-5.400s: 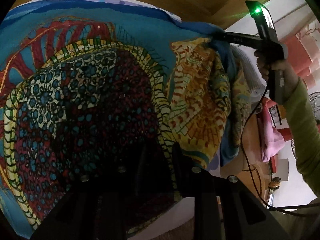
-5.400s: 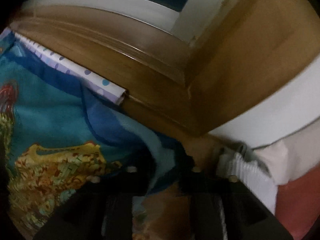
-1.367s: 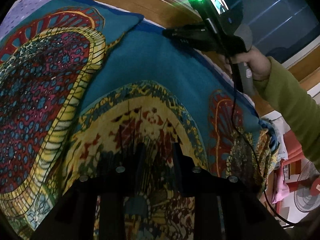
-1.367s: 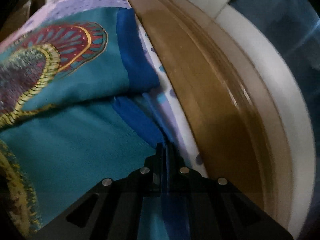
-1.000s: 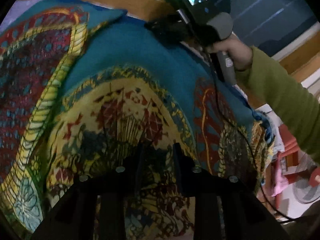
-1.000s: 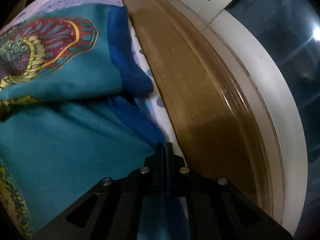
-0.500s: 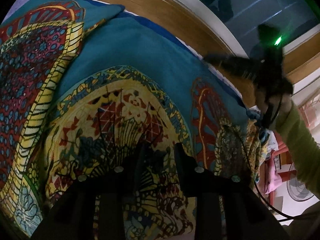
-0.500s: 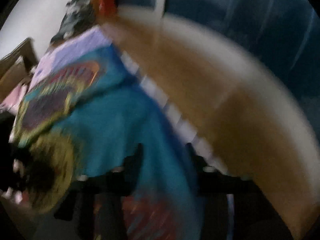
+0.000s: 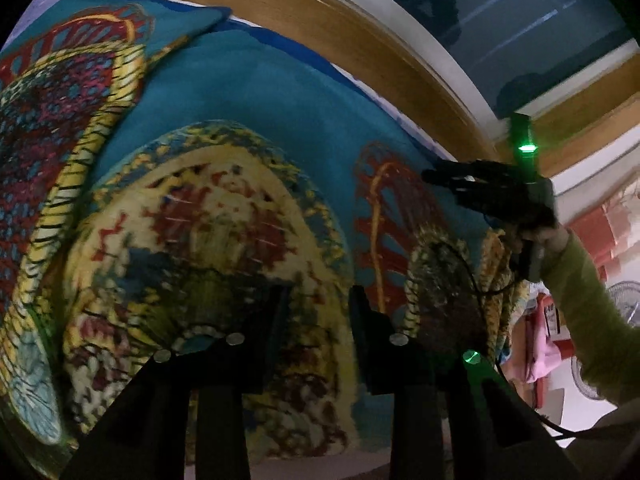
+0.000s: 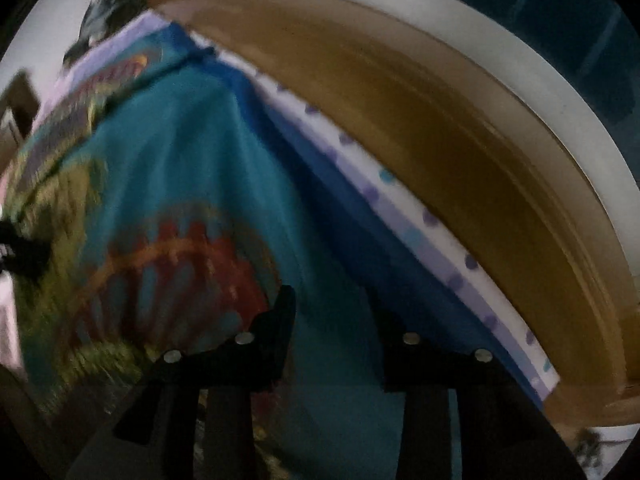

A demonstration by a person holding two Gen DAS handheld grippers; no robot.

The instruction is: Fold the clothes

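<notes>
Both black two-finger grippers hang over the cloth with their fingers apart. In its own wrist view the left gripper (image 9: 316, 320) points down at the yellow and red medallion of the teal printed garment (image 9: 256, 92), jaws parted with cloth showing in the gap below them; whether the pads touch the fabric I cannot tell, but they clamp nothing. The right gripper (image 10: 332, 320) has its jaws opening, with only flat teal fabric beneath the gap and nothing pinched between them. From the left wrist view that same right gripper (image 9: 460, 178) sits at the far edge of the garment, held by a person's hand (image 9: 548, 236) in a green sleeve (image 9: 588, 304).

The garment lies spread on a lilac dotted sheet (image 10: 400, 196) beside a curved wooden frame (image 10: 460, 152). One fold looks done: at the far left a flap of the garment (image 9: 92, 64) lies doubled over the rest. The right end (image 9: 472, 280) is bunched and drapes off the edge, so I judge the job roughly half done, with that end to be brought over and the stack squared.
</notes>
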